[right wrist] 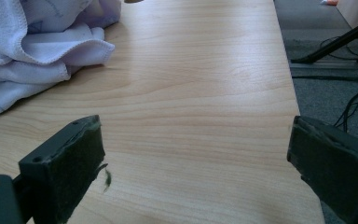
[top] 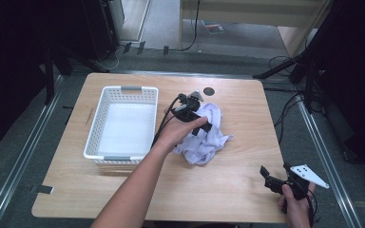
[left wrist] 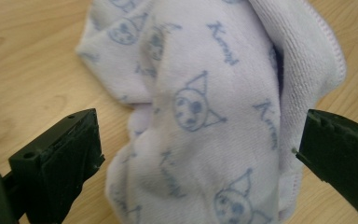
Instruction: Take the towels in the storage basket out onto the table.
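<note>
At the near right corner of the wooden worktop, the right gripper rested in the person's hand with its jaws spread wide apart and nothing between them — bare wood lay ahead of it. Farther in, near the middle of the worktop, sat a crumpled white towel printed with pale blue cartoon faces and lettering. The left gripper hovered right over it, jaws wide open on either side of a fold of cloth, the pads not pressing it. Just left of the towel stood a white perforated plastic basket, empty inside. Beyond the towel, near the far edge, lay a small dark round disc.
</note>
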Action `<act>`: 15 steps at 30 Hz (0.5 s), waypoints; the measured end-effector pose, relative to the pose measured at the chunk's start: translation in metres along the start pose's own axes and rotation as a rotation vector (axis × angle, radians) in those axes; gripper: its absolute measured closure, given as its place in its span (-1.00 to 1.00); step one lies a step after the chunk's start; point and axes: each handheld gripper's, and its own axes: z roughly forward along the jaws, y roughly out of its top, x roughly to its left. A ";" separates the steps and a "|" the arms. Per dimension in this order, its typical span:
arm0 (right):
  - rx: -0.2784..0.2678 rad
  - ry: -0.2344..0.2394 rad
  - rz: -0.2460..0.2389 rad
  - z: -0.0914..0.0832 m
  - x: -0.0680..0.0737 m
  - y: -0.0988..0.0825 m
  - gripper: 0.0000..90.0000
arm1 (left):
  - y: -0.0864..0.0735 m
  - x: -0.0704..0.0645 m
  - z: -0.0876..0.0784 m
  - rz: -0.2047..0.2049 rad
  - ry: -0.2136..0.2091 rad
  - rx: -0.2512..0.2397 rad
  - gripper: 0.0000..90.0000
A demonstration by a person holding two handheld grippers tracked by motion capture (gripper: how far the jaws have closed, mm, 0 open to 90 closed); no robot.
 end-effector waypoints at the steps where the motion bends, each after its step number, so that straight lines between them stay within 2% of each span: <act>1: 0.000 -0.001 0.000 0.000 0.000 0.000 -0.92 | 0.000 0.003 -0.004 -0.003 -0.002 -0.009 -1.00; 8: 0.000 -0.004 0.000 0.000 0.000 0.000 -0.92 | -0.004 0.016 -0.024 -0.018 0.009 -0.038 -1.00; 10: 0.000 -0.003 0.001 0.000 0.000 0.000 -0.92 | -0.007 0.025 -0.035 -0.035 0.007 -0.063 -1.00; 14: 0.000 -0.005 0.001 0.000 0.000 0.000 -0.92 | -0.011 0.034 -0.043 -0.049 0.020 -0.072 -1.00; 15: 0.000 -0.005 0.001 0.000 0.000 0.000 -0.92 | -0.014 0.040 -0.048 -0.054 0.027 -0.078 -1.00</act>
